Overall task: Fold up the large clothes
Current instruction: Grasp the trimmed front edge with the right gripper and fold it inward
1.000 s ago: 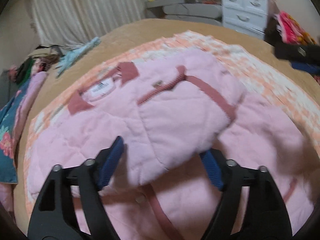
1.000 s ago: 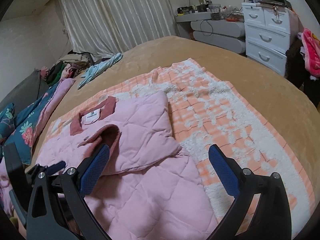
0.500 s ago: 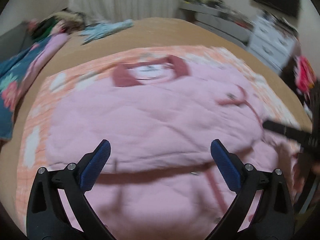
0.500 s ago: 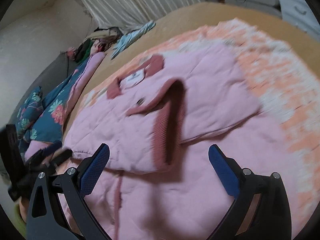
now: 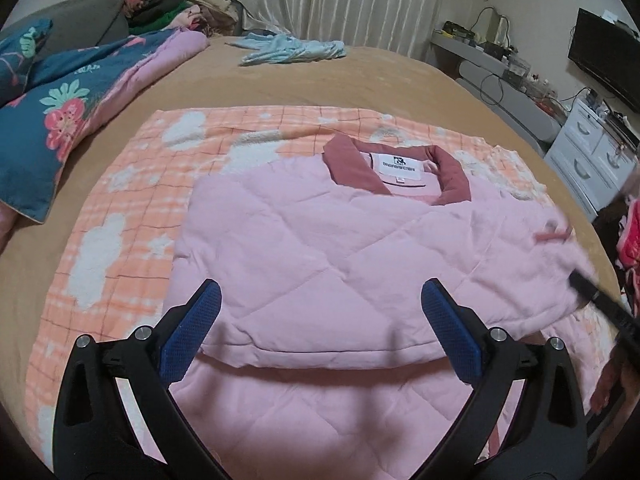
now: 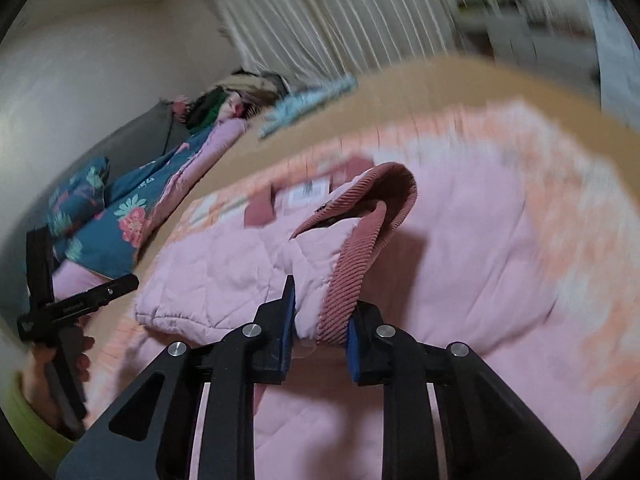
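A pink quilted jacket [image 5: 320, 248] with a dark pink collar [image 5: 352, 162] lies on an orange checked blanket [image 5: 132, 208], one sleeve folded across its chest. My left gripper [image 5: 322, 324] is open and empty, just above the folded sleeve's lower edge. My right gripper [image 6: 320, 322] is shut on the ribbed dark pink cuff [image 6: 352, 264] of the sleeve and holds it lifted over the jacket [image 6: 460, 248]. The right wrist view is blurred. The left gripper also shows at the left in the right wrist view [image 6: 72, 308].
The blanket lies on a tan bed [image 5: 304, 80]. A blue floral quilt [image 5: 52, 108] and a clothes pile [image 5: 180, 8] lie at the far left. A light blue garment [image 5: 292, 48] lies at the back. White drawers [image 5: 588, 160] stand on the right.
My right gripper has closed on the sleeve cuff and lifted it. My left gripper has swung left and now faces the jacket's collar squarely, still open.
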### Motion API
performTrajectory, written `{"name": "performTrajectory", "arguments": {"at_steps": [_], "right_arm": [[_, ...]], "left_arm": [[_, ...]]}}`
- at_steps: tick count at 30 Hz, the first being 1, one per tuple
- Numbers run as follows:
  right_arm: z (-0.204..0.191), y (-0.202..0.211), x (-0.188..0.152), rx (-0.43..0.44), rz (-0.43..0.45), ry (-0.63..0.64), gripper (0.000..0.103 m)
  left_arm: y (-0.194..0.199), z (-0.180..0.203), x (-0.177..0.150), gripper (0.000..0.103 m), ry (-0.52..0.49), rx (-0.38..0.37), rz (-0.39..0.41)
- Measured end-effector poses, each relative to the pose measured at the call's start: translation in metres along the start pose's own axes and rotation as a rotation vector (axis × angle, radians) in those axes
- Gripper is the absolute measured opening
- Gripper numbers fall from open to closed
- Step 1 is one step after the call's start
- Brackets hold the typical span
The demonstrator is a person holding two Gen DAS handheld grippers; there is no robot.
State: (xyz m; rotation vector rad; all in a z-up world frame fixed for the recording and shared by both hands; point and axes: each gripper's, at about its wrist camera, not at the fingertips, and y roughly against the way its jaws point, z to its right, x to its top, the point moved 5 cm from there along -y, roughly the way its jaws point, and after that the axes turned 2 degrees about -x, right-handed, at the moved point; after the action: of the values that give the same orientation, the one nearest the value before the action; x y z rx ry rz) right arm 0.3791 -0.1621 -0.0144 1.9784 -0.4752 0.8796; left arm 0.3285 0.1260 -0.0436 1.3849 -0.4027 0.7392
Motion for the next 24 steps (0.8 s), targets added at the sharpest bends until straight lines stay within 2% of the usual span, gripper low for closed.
{"name": "performTrajectory", "arguments": {"at_steps": [2, 4, 13, 20, 21, 24], "right_arm": [[0.002, 0.000, 0.008, -0.052, 0.025, 0.059, 0.020], [0.008, -0.007, 0.008, -0.088, 0.013, 0.081, 0.020], [0.023, -0.030, -0.009, -0.127, -0.067, 0.028, 0.023], [0.028, -0.027, -0.009, -0.154, -0.075, -0.006, 0.042], [0.029, -0.025, -0.008, -0.164, -0.067, -0.006, 0.050], [0.030, -0.017, -0.004, -0.180, -0.041, -0.008, 0.060]], "left_arm": [[-0.005, 0.002, -0.001, 0.094, -0.008, 0.001, -0.008], [-0.011, 0.004, -0.002, 0.094, -0.016, 0.003, -0.016], [-0.028, 0.022, 0.001, 0.094, -0.031, -0.010, -0.031], [-0.031, 0.033, 0.004, 0.094, -0.056, -0.014, -0.030], [-0.031, 0.034, 0.004, 0.094, -0.060, -0.012, -0.030], [-0.031, 0.036, 0.005, 0.094, -0.062, -0.014, -0.027]]}}
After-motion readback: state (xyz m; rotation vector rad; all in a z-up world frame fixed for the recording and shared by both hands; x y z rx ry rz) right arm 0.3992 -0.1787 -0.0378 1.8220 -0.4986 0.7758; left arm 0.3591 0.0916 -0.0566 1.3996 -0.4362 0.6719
